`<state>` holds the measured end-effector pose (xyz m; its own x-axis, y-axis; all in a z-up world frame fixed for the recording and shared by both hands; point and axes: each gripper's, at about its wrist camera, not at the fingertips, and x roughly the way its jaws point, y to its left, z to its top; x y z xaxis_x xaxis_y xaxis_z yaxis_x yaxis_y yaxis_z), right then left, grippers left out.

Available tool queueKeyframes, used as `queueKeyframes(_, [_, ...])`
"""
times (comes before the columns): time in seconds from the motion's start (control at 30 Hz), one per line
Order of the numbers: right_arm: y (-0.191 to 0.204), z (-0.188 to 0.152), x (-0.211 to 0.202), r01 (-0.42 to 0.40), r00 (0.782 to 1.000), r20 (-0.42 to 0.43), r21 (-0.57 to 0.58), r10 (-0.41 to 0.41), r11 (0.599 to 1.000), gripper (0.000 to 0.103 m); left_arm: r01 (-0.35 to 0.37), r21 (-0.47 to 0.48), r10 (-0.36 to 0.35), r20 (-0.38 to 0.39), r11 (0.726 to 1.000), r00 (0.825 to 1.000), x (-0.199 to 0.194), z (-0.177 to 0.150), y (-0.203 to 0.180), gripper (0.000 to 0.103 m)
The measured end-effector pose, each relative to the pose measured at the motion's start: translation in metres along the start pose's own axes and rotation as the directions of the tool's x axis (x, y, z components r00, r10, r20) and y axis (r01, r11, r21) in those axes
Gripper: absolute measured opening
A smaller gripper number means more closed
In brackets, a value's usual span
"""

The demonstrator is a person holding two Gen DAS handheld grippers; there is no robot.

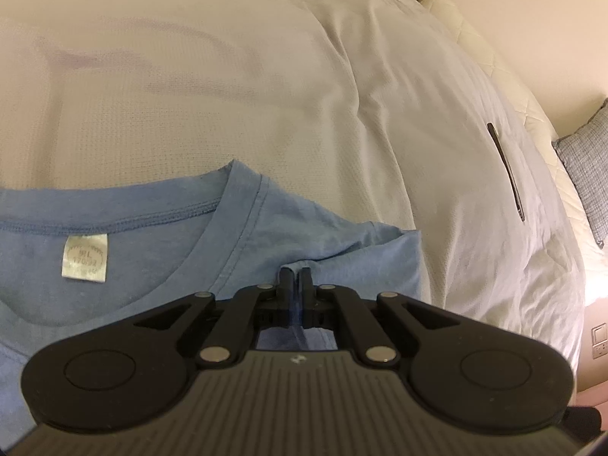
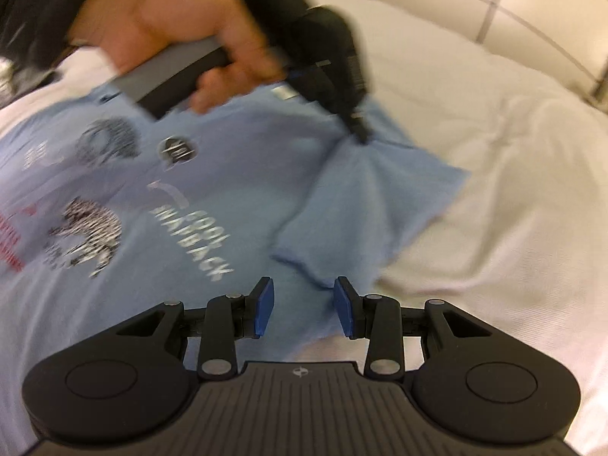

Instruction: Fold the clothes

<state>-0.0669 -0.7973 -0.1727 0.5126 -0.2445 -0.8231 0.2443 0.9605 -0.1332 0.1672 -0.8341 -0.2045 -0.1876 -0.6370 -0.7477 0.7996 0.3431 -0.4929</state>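
A bed (image 2: 513, 152) covered with a rumpled white sheet fills both views, and a pale grey-white garment (image 1: 266, 87) lies spread flat over much of it in the left wrist view. A blue T-shirt (image 2: 212, 205) lies on the bed, printed side up. In the right wrist view its body runs lengthwise from lower left toward upper right, with the collar end near the top of the picture and a short sleeve (image 2: 364, 205) spread out to the right onto the white sheet. In the left wrist view the collar (image 1: 235, 205) opens toward the camera, with a small white size label (image 1: 84, 257) inside it.

The left gripper (image 1: 295, 273) has its fingers clenched on a pinch of blue fabric at the shoulder, beside the collar; a person's hand (image 2: 182, 34) grips its handle in the right wrist view. The right gripper (image 2: 303, 304) hovers over the shirt near the sleeve's lower edge, its blue-padded fingers parted with nothing pressed between them.

A grey patterned pillow (image 1: 585, 167) sits at the bed's far right edge, and a thin dark strip (image 1: 505, 169) lies on the pale garment.
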Motion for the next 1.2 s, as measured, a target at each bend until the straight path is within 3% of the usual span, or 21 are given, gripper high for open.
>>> queueKeyframes(0.27, [-0.009,0.001,0.008,0.089,0.996,0.000,-0.042,-0.090,0.995,0.039,-0.042,0.035,0.043,-0.012,0.998,0.999,-0.040,-0.034,-0.006,0.005])
queueKeyframes(0.33, [-0.012,-0.001,0.007,0.091,0.996,-0.008,-0.021,-0.091,0.996,0.039,-0.087,0.186,0.092,-0.020,0.979,0.996,-0.048,-0.054,-0.029,0.011])
queueKeyframes(0.37, [-0.013,-0.003,0.007,0.093,0.996,-0.015,-0.008,-0.093,0.996,0.039,-0.104,0.305,0.116,-0.023,0.947,0.993,-0.050,-0.068,-0.045,0.014])
queueKeyframes(0.43, [-0.015,-0.006,0.007,0.097,0.995,-0.028,0.010,-0.096,0.995,0.039,-0.134,0.530,0.165,-0.011,0.837,0.986,-0.049,-0.098,-0.076,0.018])
queueKeyframes(0.53, [-0.017,-0.009,0.006,0.099,0.994,-0.043,0.035,-0.098,0.994,0.042,-0.166,0.791,0.212,0.048,0.588,0.976,-0.044,-0.142,-0.114,0.019])
queueKeyframes(0.7, [-0.023,-0.013,0.005,0.123,0.991,-0.059,0.055,-0.120,0.991,0.045,-0.151,0.942,0.236,0.080,0.301,0.968,-0.030,-0.186,-0.133,0.023])
queueKeyframes(0.77, [-0.026,-0.014,0.007,0.136,0.989,-0.064,0.063,-0.132,0.989,0.045,-0.186,0.961,0.266,0.127,0.207,0.956,-0.023,-0.196,-0.135,0.023])
queueKeyframes(0.8, [-0.028,-0.015,0.007,0.141,0.988,-0.066,0.069,-0.137,0.988,0.045,-0.199,0.964,0.283,0.144,0.175,0.948,-0.019,-0.199,-0.135,0.012])
queueKeyframes(0.83, [-0.029,-0.015,0.007,0.146,0.988,-0.069,0.075,-0.141,0.986,0.045,-0.200,0.967,0.292,0.147,0.160,0.945,-0.018,-0.199,-0.135,0.002])
queueKeyframes(1.07, [-0.037,-0.018,0.004,0.157,0.986,-0.075,0.103,-0.150,0.982,0.046,-0.255,0.961,0.332,0.207,0.108,0.920,-0.035,-0.204,-0.133,0.002])
queueKeyframes(1.13, [-0.039,-0.018,0.004,0.153,0.987,-0.075,0.111,-0.145,0.982,0.047,-0.252,0.962,0.348,0.201,0.107,0.916,-0.032,-0.206,-0.131,0.002])
queueKeyframes(1.2, [-0.042,-0.016,0.006,0.137,0.989,-0.074,0.130,-0.128,0.982,0.047,-0.245,0.961,0.359,0.186,0.126,0.915,-0.027,-0.206,-0.129,0.002])
